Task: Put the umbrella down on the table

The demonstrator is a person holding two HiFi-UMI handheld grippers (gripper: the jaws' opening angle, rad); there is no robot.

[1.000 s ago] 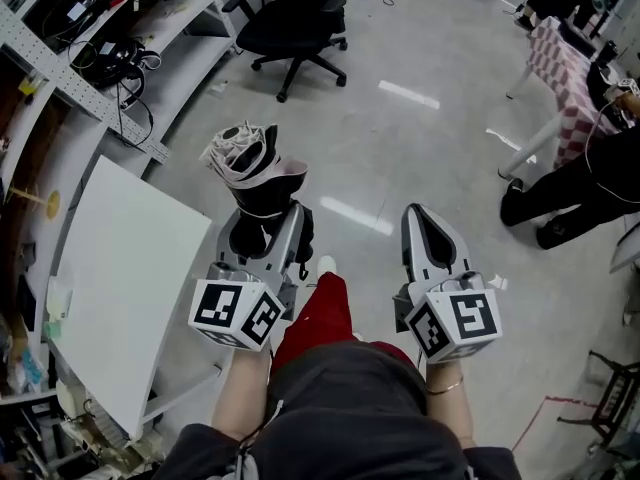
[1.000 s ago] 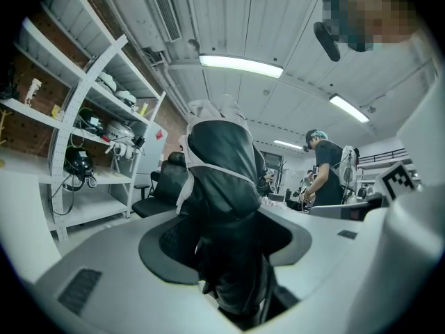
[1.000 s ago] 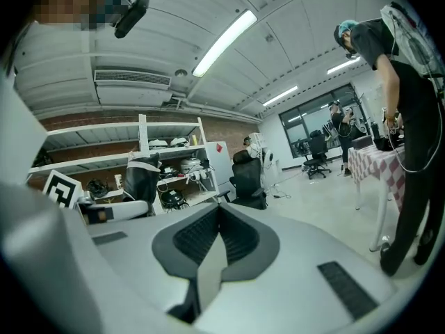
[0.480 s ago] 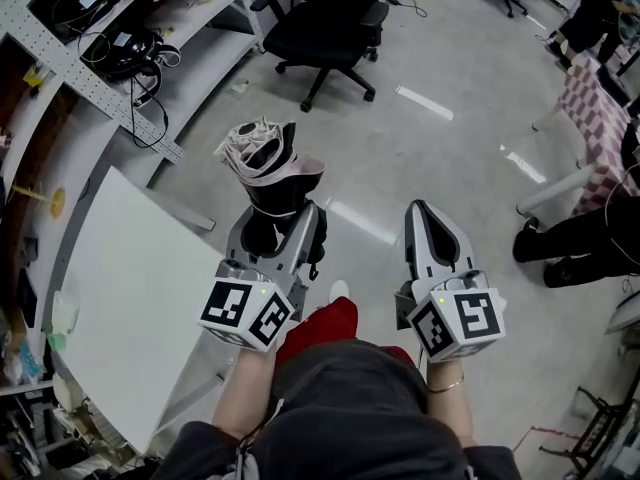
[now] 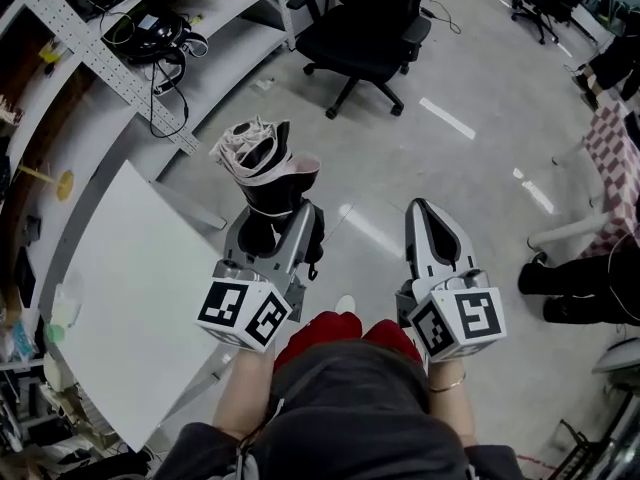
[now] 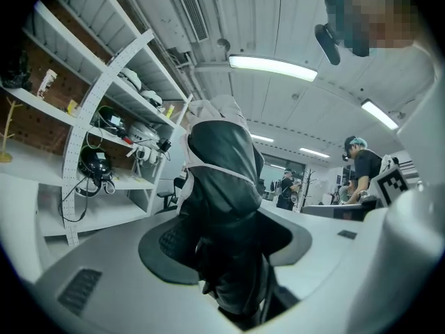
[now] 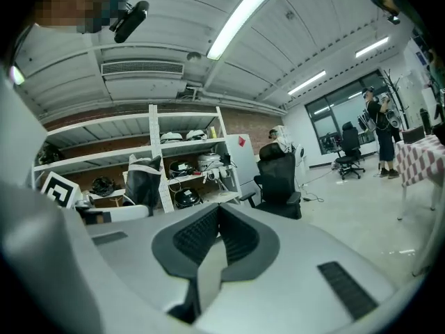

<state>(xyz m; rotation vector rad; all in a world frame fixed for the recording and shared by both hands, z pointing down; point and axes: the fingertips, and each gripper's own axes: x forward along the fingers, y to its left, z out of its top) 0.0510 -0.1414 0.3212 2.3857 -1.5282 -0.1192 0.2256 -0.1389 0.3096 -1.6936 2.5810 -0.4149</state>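
A folded umbrella point(image 5: 262, 173), black with a white and pink trim, sticks out forward from my left gripper point(image 5: 272, 224), whose jaws are shut on its lower part. In the left gripper view the umbrella point(image 6: 219, 186) fills the middle, clamped between the dark pads. My right gripper point(image 5: 428, 224) is held beside it over the floor, shut with nothing in it; its pads point(image 7: 201, 239) meet in the right gripper view, where the umbrella point(image 7: 142, 183) also shows at left. The white table point(image 5: 120, 298) lies to the left of both grippers.
Metal shelves point(image 5: 120, 58) with cables and headsets run along the upper left behind the table. A black office chair point(image 5: 370, 28) stands ahead on the grey floor. At the right edge is a person's leg point(image 5: 575, 278) and a checked tablecloth point(image 5: 612, 133).
Both grippers have travelled forward over the floor together, keeping their pose. The office chair and the shelves now sit further right and closer. The umbrella stays clamped in the left gripper.
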